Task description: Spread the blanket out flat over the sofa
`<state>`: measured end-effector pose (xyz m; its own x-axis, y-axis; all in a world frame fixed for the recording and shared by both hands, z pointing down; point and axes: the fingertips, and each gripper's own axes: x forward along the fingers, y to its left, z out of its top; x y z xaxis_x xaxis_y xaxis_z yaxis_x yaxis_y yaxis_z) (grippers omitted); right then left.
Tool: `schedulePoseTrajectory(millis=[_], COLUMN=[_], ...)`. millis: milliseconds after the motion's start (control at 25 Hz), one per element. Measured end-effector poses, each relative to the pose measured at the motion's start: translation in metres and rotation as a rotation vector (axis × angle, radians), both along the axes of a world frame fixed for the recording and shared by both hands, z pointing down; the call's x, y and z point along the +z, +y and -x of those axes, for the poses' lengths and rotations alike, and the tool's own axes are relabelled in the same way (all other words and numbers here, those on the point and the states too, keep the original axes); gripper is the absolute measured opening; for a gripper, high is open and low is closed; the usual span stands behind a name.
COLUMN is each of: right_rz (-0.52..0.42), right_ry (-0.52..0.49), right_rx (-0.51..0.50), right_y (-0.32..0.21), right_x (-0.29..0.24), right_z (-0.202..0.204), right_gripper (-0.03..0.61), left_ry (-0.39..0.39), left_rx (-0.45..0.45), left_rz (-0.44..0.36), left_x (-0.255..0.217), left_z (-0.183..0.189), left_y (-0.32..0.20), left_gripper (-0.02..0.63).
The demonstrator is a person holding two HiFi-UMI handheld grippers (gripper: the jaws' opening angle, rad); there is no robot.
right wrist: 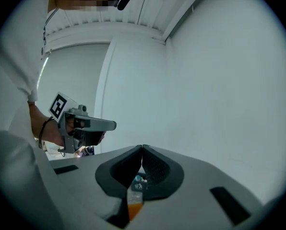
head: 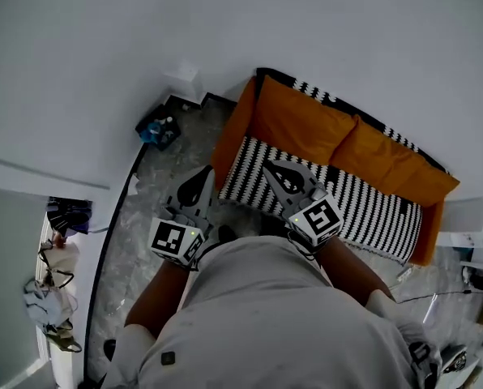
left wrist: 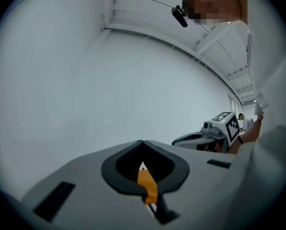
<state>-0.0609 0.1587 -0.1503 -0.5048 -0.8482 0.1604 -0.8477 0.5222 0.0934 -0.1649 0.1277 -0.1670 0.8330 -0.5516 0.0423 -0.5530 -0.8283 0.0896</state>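
Right claw sits closed in its view; head view shows striped blanket.

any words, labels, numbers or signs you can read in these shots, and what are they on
No readable words or numbers in any view.
left marker cube: black-and-white square pattern only, no letters.
right marker cube: the same kind of pattern, no letters.
blue item on the floor: any label on it is too small to read.
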Motion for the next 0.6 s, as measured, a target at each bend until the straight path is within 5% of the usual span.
schedulePoseTrajectory(millis=[240,600], right_rz=[0.022,0.014], right_ry=[-0.016,-0.061], right_rx=[0.055,0.044], right_y=[0.034,0.108], right_x=[0.004,0.005], right_z=[-0.013,-0.06], right_gripper=[0.028,0.028], left_ry=[-0.01,-0.015], left_rx=[0.071,0.05], left_rz=[0.007,0.002], left_x=[0.003,0.001], left_z=[-0.012,-0.045], left_y=[0.023,0.093], left_gripper=[0.009,0.009])
